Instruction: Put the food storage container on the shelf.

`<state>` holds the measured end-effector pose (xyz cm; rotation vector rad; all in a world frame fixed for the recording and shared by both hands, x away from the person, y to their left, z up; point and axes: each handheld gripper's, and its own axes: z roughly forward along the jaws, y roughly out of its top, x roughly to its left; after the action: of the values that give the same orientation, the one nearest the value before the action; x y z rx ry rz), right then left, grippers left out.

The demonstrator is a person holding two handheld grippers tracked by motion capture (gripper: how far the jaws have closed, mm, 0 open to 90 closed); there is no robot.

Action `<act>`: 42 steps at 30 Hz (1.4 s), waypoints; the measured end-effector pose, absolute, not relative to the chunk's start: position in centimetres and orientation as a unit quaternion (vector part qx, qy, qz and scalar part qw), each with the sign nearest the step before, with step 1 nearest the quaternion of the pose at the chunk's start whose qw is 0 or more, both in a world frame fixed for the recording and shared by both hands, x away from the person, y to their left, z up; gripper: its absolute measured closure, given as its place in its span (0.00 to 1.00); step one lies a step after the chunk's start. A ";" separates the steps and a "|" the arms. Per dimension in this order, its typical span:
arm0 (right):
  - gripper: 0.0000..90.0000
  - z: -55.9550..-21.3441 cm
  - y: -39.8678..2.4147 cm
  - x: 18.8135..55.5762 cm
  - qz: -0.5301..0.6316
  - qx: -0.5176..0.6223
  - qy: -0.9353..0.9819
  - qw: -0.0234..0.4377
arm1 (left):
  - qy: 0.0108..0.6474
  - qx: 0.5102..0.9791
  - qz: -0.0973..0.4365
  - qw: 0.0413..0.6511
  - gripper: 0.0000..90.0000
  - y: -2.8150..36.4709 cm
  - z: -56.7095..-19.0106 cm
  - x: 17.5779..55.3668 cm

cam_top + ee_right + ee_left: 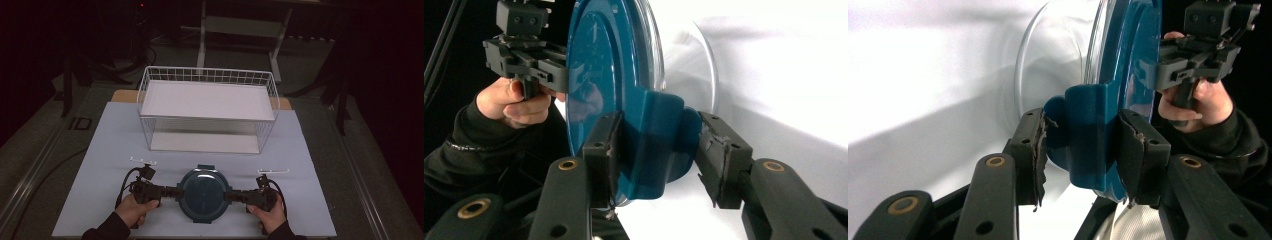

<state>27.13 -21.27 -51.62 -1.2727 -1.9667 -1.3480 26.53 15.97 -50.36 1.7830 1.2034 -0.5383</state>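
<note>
Teal-lidded round glass container sits on the white tabletop in front of a white wire basket. The left gripper is clamped on one lid latch; the right gripper straddles the opposite latch, one pad touching, the other just clear.

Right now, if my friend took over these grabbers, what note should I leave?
Left gripper: shut on the left clip tab of the round container's teal lid.
Right gripper: jaws around the right tab, one pad touching, the other a little apart.
The container sits on the white mat, near the front edge.
The wire basket shelf stands behind.
Done: left grip.
Left: finish the right grip, probably then lift together.
</note>
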 end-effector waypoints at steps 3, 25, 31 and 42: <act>0.61 -51.5 -21.1 27.0 -0.486 -0.470 -0.705 0.216 | 0.490 0.724 -0.213 0.437 0.63 15.9 -50.2 26.5; 0.62 -50.7 -21.2 27.6 -0.496 -0.480 -0.690 0.218 | 0.493 0.716 -0.190 0.456 0.64 15.7 -49.3 26.6; 0.62 -49.9 -21.2 28.7 -0.497 -0.473 -0.697 0.211 | 0.491 0.718 -0.175 0.461 0.64 15.7 -48.6 27.4; 0.62 -48.5 -21.4 31.5 -0.515 -0.459 -0.702 0.174 | 0.480 0.716 -0.141 0.487 0.63 15.3 -47.7 30.1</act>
<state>31.54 -21.37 -48.50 -1.3013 -1.9913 -1.4603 30.14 15.32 -47.73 1.7415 1.1668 -0.3435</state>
